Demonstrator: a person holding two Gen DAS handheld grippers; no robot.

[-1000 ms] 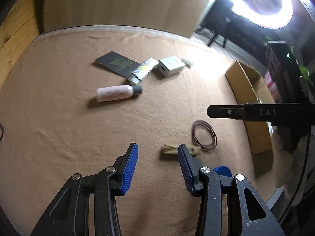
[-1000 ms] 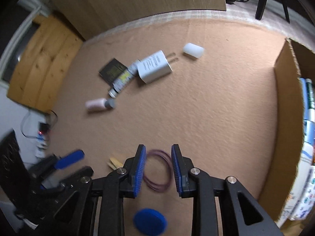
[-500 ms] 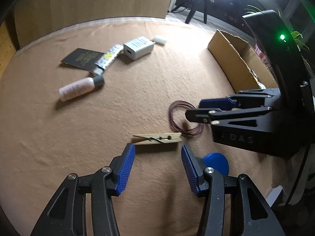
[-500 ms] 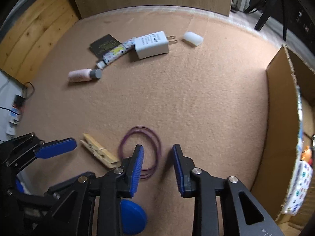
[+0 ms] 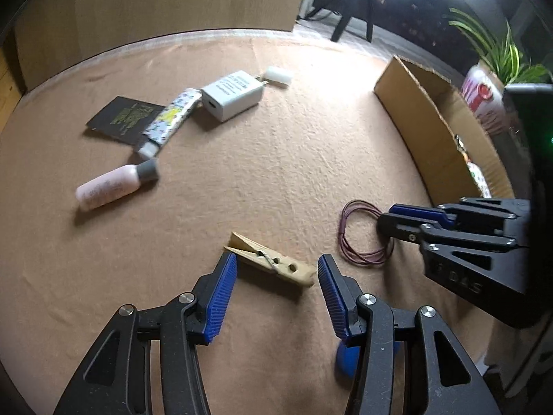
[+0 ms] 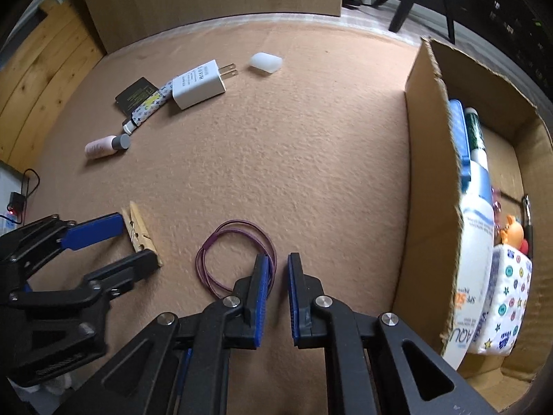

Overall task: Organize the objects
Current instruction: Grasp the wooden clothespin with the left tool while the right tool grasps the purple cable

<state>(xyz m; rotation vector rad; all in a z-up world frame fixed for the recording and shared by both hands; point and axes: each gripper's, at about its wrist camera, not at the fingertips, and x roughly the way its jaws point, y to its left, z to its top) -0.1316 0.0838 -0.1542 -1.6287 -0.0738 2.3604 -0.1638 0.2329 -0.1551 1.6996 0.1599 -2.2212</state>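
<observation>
"DAS", perhaps, on right gripper [image 5: 387, 223]

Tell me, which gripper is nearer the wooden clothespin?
Left. The left gripper straddles the clothespin, jaws open. The right gripper is beside it, closing at the purple hair tie.

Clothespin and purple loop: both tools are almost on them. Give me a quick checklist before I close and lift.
1. Clothespin between the left tool's pads, flat on the cloth: ok.
2. Left pads clear of it, tool open: ok.
3. Clothespin lies at a slant across the gap, so the pads may meet its ends: not ok.
4. Purple loop: its right-hand strand sits at the right tool's tip while the jaws are closing: ok.
5. Strand actually pinched: cannot tell.
6. Cardboard box open beside the right tool, room left among its contents: ok.
</observation>
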